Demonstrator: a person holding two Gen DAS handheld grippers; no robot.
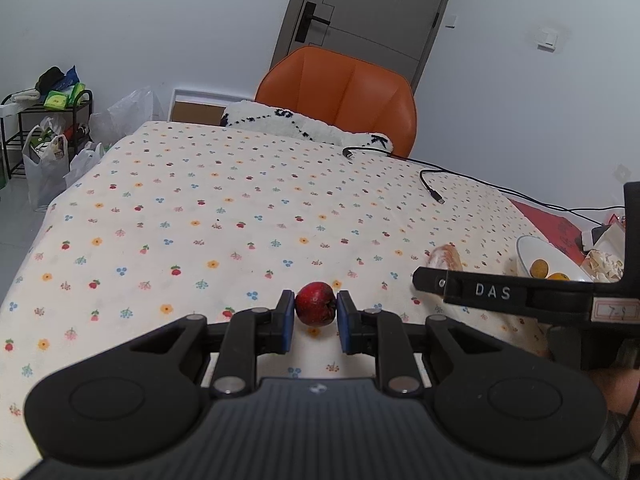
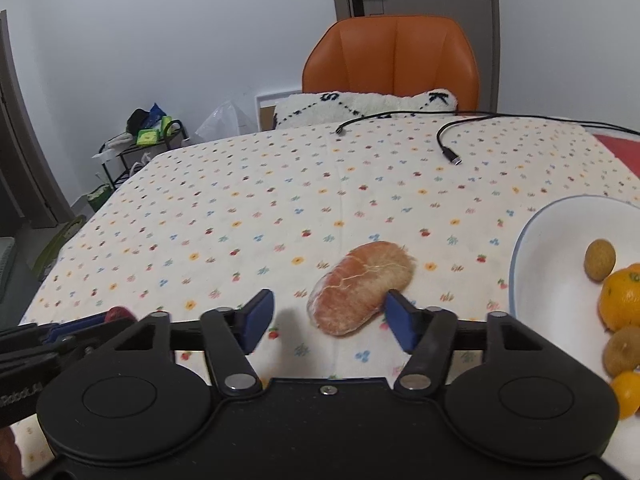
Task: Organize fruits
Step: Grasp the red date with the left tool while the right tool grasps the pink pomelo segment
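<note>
Flower-print tablecloth (image 1: 200,208), left tool (image 1: 316,312) pinching round red fruit (image 1: 315,303)

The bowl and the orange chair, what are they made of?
The bowl looks like glazed ceramic, though it could be plastic: smooth, glossy white, with a thin blue rim. The orange chair seems covered in leather or faux leather: its surface has a soft sheen and stitched panel seams. The pictures cannot settle which.

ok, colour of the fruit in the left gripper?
Dark red fruit, pinched by the left gripper. Clearest in the left wrist view.
</note>
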